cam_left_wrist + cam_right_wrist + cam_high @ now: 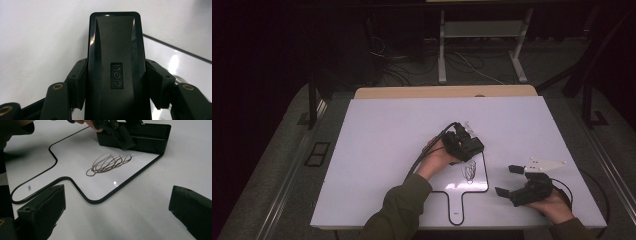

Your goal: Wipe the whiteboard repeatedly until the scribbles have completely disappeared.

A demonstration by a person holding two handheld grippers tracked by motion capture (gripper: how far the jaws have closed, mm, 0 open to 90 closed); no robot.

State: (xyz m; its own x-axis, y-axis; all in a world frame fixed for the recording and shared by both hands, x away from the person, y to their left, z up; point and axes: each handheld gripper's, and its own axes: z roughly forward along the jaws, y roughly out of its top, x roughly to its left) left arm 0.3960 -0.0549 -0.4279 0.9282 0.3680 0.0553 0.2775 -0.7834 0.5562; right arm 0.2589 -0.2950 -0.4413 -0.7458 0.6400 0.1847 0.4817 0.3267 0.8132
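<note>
The table [377, 150] carries a small whiteboard [477, 182] with a paddle-shaped black outline, its handle pointing back toward the person. On the board's wide part sits a looping dark scribble [110, 162].

The left tongs [467, 142] are clamped on a black eraser [116, 62], one pad [78, 80] pressed to each long side. The eraser's long axis runs straight out ahead of these tongs, along the jaws. In the right gripper view the eraser [147, 136] rests low at the board's far edge, with the scribble just beside it on the near side, toward the handle. I cannot tell whether its underside already touches the board. Wiping looks to be the work in hand, and the scribble appears untouched so far.

So the coming stroke likely turns on this: the scribble lies back from the left tongs, toward the person, close to the eraser's long flank, so a pull across that flank should cover it broadside.

The right tongs [511, 181] rest well apart to the right of the board, jaws wide apart and holding nothing. The left hand [437, 157] is plainly the nearer one.
</note>
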